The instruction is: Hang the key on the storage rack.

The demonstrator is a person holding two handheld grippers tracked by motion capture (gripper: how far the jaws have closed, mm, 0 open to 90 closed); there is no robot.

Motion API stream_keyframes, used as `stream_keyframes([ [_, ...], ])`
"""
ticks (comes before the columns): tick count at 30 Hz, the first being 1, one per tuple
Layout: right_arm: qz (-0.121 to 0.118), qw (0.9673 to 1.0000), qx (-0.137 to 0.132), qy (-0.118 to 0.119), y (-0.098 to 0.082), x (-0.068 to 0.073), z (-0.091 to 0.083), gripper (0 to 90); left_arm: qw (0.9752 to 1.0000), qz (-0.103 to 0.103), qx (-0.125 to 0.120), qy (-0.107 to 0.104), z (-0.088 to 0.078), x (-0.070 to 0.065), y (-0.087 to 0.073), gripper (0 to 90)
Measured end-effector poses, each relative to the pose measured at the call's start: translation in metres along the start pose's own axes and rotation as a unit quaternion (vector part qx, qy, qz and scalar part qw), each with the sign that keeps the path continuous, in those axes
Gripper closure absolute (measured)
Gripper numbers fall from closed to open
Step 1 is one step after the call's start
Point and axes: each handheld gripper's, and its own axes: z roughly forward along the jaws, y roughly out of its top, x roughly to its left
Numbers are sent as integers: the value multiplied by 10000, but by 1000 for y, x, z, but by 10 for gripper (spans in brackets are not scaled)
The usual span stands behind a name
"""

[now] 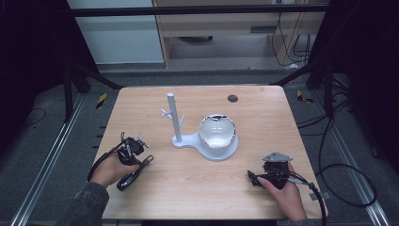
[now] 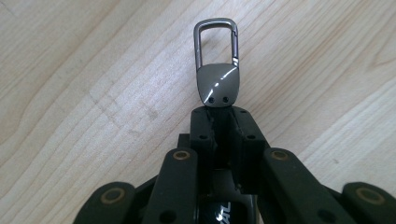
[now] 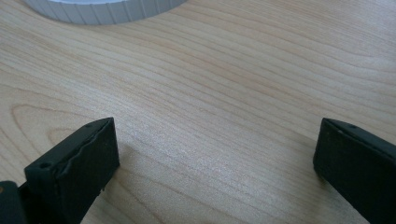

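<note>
A small grey metal clip (image 2: 217, 70) with a spring-gate loop sticks out past the tips of my left gripper (image 2: 219, 114), which is shut on its solid end just above the wood. From above, the left gripper (image 1: 136, 145) sits at the table's left side, held by a hand. My right gripper (image 1: 258, 178) rests low at the front right. Its jaws stand wide open over bare wood (image 3: 215, 163) with nothing between them. A white stand (image 1: 171, 115) with a post and short pegs rises mid-table.
A shiny bowl (image 1: 216, 132) sits on the stand's round white base (image 1: 221, 153), whose ribbed edge (image 3: 107, 11) lies ahead of the right gripper. A dark round grommet (image 1: 232, 98) is set in the far tabletop. Cables trail off the right side.
</note>
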Motion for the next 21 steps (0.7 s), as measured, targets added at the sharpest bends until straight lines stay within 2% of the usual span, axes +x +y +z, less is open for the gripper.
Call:
stream_keyframes([
  [1, -4, 10000, -1, 1, 0, 0, 0, 5, 10000, 0, 0, 0, 0, 0, 0, 803],
  [2, -4, 10000, 1, 4, 0, 0, 0, 5, 9996, -48, -279, 24, -6, -1, -6, 803],
  [3, -4, 10000, 1, 4, 0, 0, 0, 5, 9996, -48, -279, 24, -6, -1, -6, 803],
  [5, -3, 10000, 2, 9, 0, 0, 0, 5, 9980, -117, -611, 62, -14, -1, -14, 803],
  [6, -2, 10000, 2, 5, 0, 0, 0, 5, 9951, -153, -974, 92, -23, -1, -23, 803],
  [7, -6, 10000, 1, 7, 0, 0, 0, 5, 9929, -218, -1164, 98, -28, -1, -27, 804],
  [8, -6, 10000, 1, 7, 0, 0, 0, 5, 9929, -218, -1164, 98, -28, -1, -27, 804],
  [9, -4, 10000, 2, 11, 0, 0, 0, 5, 9903, -268, -1363, 99, -33, -1, -32, 804],
  [10, 0, 10000, 3, 6, 0, 0, 0, 5, 9835, -382, -1763, 147, -42, -3, -40, 805],
  [11, 1, 10000, 4, 9, 0, 0, 0, 5, 9801, -409, -1936, 157, -46, -5, -43, 805],
  [12, 1, 10000, 4, 9, 0, 0, 0, 5, 9801, -409, -1936, 157, -46, -5, -43, 805],
  [13, -3, 10000, 1, 9, 0, 0, 0, 5, 9728, -407, -2266, 263, -55, -8, -49, 805],
  [14, 1, 10000, 3, 9, 0, 0, 0, 5, 9728, -407, -2266, 263, -55, -8, -49, 805],
  [15, 2, 10000, 4, 9, 0, 0, 0, 5, 9686, -401, -2427, 348, -59, -10, -52, 806],
  [16, -3, 10000, 3, 9, 0, 0, 0, 5, 9561, -487, -2857, 434, -64, -12, -56, 806],
  [17, 8, 10000, 3, 7, 0, 0, 0, 5, 9561, -487, -2857, 434, -64, -12, -56, 806],
  [21, -2, 10000, 2, 11, 0, 0, 0, 5, 9338, -644, -3471, 580, -67, -16, -56, 806],
])
